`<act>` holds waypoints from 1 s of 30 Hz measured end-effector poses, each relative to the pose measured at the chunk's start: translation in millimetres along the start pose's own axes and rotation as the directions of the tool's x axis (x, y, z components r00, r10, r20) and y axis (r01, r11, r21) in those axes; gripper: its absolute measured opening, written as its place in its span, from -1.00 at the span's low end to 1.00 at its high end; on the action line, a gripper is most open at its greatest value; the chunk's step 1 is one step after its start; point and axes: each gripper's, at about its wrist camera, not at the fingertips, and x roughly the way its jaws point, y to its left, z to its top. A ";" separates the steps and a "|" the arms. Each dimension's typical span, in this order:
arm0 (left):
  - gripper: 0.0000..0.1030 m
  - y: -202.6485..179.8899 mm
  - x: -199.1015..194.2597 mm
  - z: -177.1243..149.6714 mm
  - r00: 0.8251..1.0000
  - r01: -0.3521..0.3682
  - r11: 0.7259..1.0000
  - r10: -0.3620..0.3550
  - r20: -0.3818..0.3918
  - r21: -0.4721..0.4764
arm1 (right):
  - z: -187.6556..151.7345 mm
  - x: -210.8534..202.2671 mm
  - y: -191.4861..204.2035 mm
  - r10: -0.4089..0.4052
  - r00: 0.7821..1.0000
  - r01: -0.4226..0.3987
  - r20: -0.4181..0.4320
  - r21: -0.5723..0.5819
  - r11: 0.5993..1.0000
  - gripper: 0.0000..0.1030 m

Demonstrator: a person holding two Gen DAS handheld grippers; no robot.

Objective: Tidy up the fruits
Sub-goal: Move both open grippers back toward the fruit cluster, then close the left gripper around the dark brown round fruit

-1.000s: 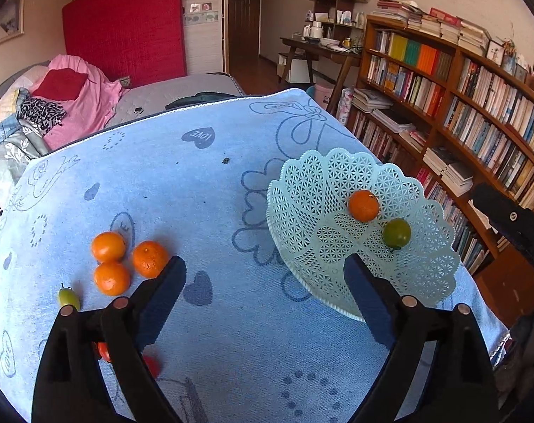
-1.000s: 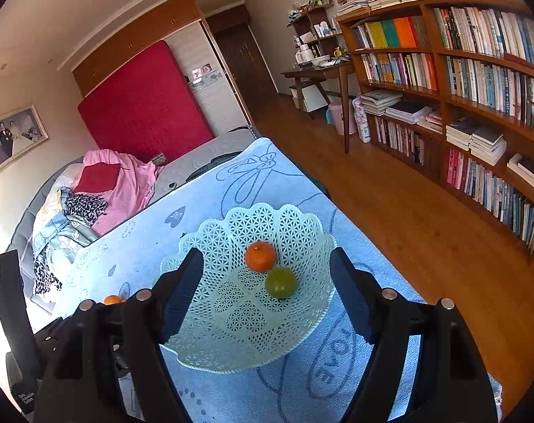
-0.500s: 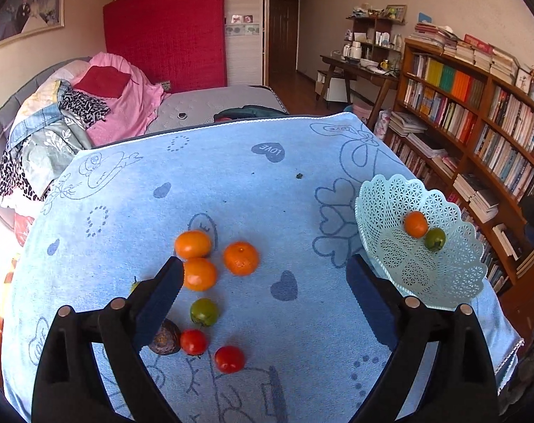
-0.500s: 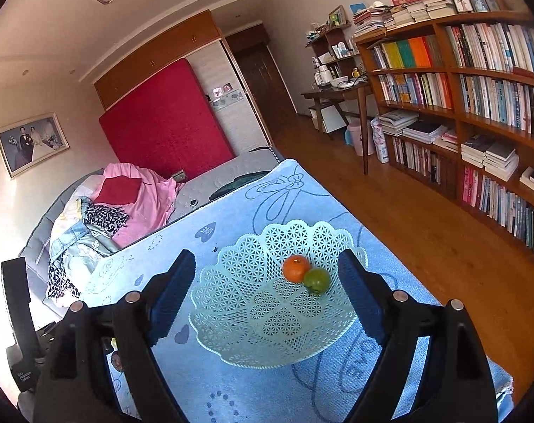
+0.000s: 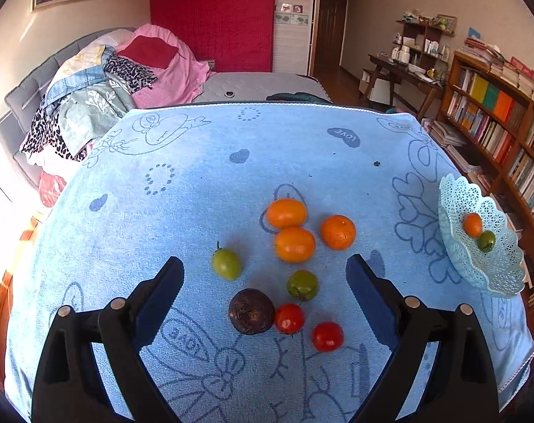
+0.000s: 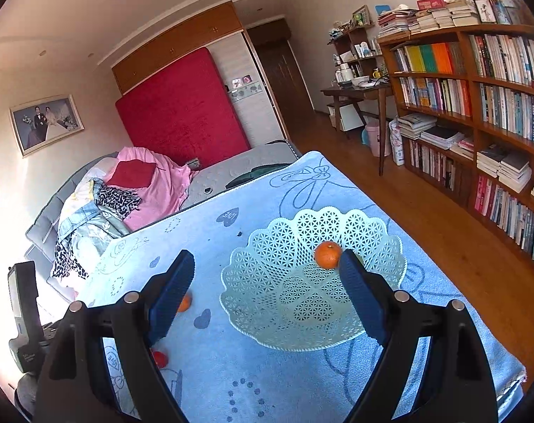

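Note:
In the left wrist view my left gripper [image 5: 265, 276] hangs open over a cluster of fruit on the blue towel: three oranges [image 5: 294, 244], two green fruits [image 5: 227, 264], a dark brown fruit [image 5: 252, 311] and two red tomatoes [image 5: 290, 318]. Nothing is between its fingers. The pale green lattice basket [image 5: 496, 268] sits at the right edge with an orange and a green fruit inside. In the right wrist view my right gripper [image 6: 265, 275] stands open and empty above the basket [image 6: 302, 303], whose orange [image 6: 327, 254] shows beside the right finger; the green fruit is hidden behind it.
The towel-covered table [image 5: 196, 194] ends at the right near a bookshelf [image 6: 478, 105]. A bed with piled clothes [image 5: 108, 81] lies beyond the far edge. A dark device [image 6: 24, 317] stands at the left of the right wrist view.
The left gripper has swung left, from over the basket to over the loose fruit. The right gripper has drawn back from the basket and its jaws stand wider.

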 end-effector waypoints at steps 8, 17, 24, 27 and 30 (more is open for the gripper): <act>0.79 24.7 16.1 -12.8 0.999 -0.032 0.998 0.031 -0.039 -0.048 | -12.3 11.9 15.7 0.019 0.999 -0.021 -0.044 -0.037 0.999 0.66; 0.79 35.2 39.5 -22.6 0.995 -0.052 0.996 0.044 -0.093 -0.078 | -27.1 27.2 28.3 0.033 0.995 -0.040 -0.095 -0.071 0.997 0.66; 0.79 38.0 50.5 -27.3 0.992 -0.060 0.994 0.049 -0.118 -0.087 | -45.1 41.5 42.5 0.044 0.988 -0.060 -0.149 -0.106 0.993 0.66; 0.79 38.8 54.9 -28.4 0.991 -0.058 0.994 0.046 -0.127 -0.093 | -52.8 47.7 48.5 0.048 0.984 -0.070 -0.171 -0.122 0.990 0.66; 0.79 36.6 59.2 -29.4 0.990 -0.055 0.994 0.043 -0.135 -0.091 | -60.9 52.9 55.3 0.053 0.980 -0.081 -0.191 -0.138 0.987 0.66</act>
